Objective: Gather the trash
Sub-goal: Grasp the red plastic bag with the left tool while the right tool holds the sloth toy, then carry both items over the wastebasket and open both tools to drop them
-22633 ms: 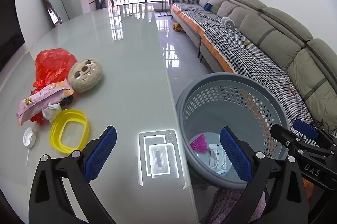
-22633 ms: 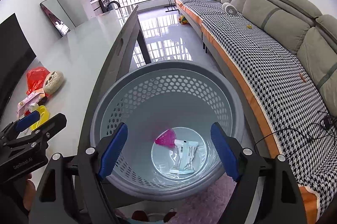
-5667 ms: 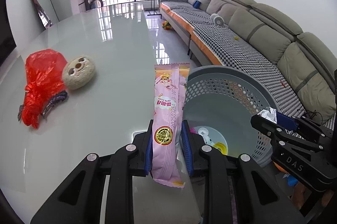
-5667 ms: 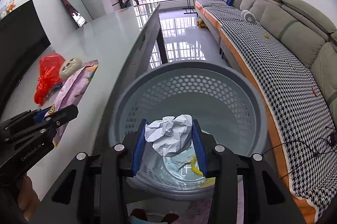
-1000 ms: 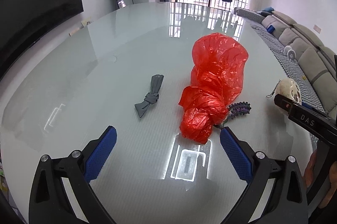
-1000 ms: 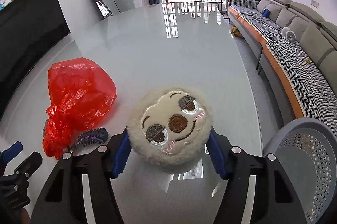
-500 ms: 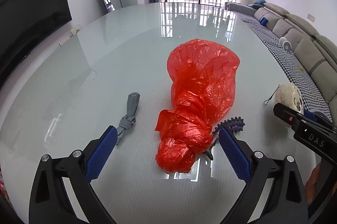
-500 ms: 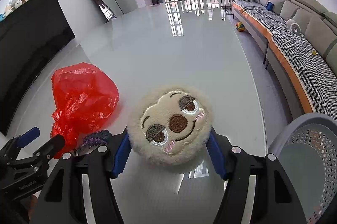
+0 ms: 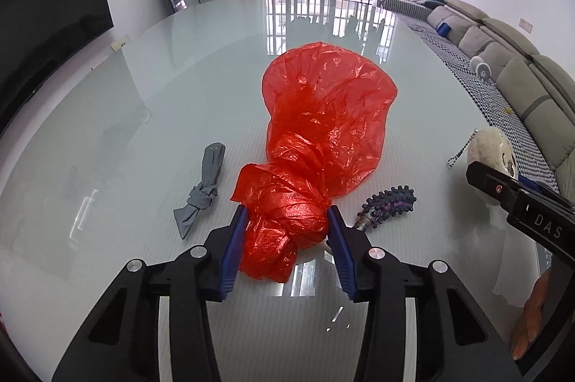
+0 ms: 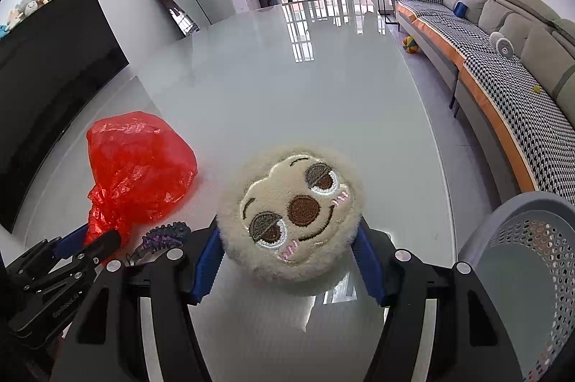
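A crumpled red plastic bag (image 9: 320,134) lies on the glass table (image 9: 143,87). My left gripper (image 9: 286,243) is shut on the bag's knotted near end. The bag also shows in the right wrist view (image 10: 138,166). My right gripper (image 10: 287,259) is shut on a round cream plush face (image 10: 291,213) and holds it just above the table; the plush shows at the right in the left wrist view (image 9: 492,148). The grey perforated basket (image 10: 532,259) stands off the table's right edge.
A knotted grey cloth strip (image 9: 203,188) lies left of the bag. A spiky purple toy (image 9: 390,206) lies right of it, also seen in the right wrist view (image 10: 163,236). A sofa (image 10: 503,58) runs along the right wall. A dark TV (image 9: 46,22) stands at the left.
My left gripper has moved forward and closed on the red bag's knotted end. My right gripper has kept hold of the plush, which has tilted a little.
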Demonstrator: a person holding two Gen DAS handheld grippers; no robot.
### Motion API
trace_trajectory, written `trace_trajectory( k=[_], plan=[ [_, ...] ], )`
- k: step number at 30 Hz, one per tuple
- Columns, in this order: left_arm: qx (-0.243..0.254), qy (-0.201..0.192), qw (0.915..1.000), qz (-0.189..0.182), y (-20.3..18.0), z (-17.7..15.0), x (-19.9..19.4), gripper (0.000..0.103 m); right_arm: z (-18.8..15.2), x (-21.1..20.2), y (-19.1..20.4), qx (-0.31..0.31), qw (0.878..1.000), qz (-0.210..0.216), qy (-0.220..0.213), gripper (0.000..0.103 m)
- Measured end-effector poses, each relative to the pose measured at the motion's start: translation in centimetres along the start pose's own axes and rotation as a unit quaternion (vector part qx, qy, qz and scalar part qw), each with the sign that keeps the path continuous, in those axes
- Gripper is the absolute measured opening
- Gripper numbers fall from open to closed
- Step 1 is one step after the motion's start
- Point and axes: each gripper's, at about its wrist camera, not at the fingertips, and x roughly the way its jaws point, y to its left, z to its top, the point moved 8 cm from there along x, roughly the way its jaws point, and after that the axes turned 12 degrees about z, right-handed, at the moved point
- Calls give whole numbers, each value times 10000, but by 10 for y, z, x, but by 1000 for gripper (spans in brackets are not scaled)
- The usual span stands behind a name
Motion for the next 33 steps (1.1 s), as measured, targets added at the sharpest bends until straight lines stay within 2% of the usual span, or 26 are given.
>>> trace_trajectory(
  k=[6,13,18,24,33],
  plan=[
    [-73,-90,9999,45,1,-2,-11,41,-1,-1,1,-20,10000,-6,-15,63],
    [-191,-368,9989,205,10,-8,-46,41,-3,-11,2,0,9999,104,-133,63],
    [-231,-481,9985,79,0,-9,-66,41,-14,-32,-6,56,9997,147,-195,63],
    [-39,-576,9981,-200,-39,-9,-83,41,-37,-65,-33,149,9997,-69,-165,63],
    [542,-694,9922,-878,-138,-17,-114,41,-70,-146,-99,414,9965,-611,-403,63]
  ],
)
